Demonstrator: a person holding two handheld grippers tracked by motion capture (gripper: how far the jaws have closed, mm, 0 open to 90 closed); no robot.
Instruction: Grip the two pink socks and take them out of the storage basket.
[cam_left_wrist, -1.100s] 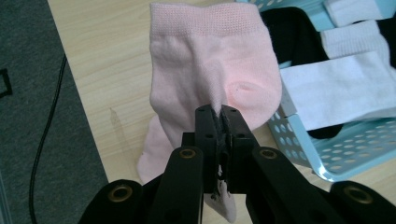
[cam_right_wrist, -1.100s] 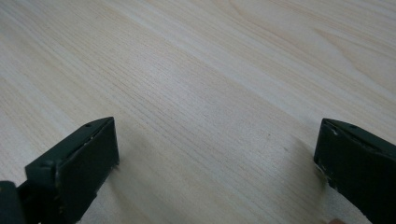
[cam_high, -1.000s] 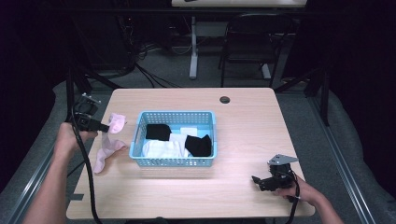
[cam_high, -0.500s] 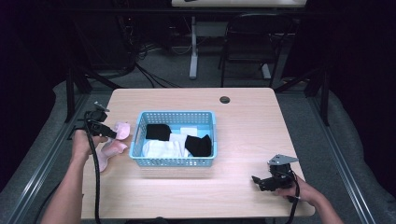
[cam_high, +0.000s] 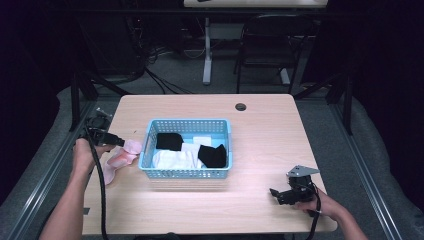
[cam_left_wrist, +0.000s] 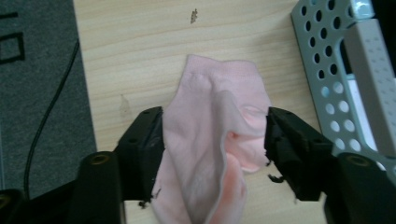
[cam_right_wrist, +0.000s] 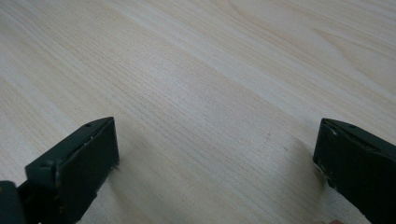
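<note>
left gripper (cam_left_wrist: 215, 135) low over the table's left edge, jaws just parted and standing about half wide, one on either side of the pink sock (cam_left_wrist: 212, 154). sock between the jaws and brushing both at its edges, not pinched; lying crumpled on the wood, cuff end pointing away from the gripper. in the high view, same gripper (cam_high: 119, 142) at the left hand (cam_high: 86, 155), cable trailing down along the forearm, sock (cam_high: 120, 159) just left of the basket (cam_high: 186, 173), close to its wall but not inside.

right gripper (cam_right_wrist: 215, 154) near the table's front right corner, jaws wide apart over bare wood, nothing between them. seen from above (cam_high: 274, 193) resting at table level, held by the right hand (cam_high: 316, 204), grey plate on top, well apart from the basket.

basket blue, perforated, mid table, holding two black socks (cam_high: 169, 141) and white cloth (cam_high: 172, 159). small dark grommet (cam_high: 241, 106) near the table's (cam_high: 270, 140) far edge. chair (cam_high: 264, 50) and cables on the floor beyond.
</note>
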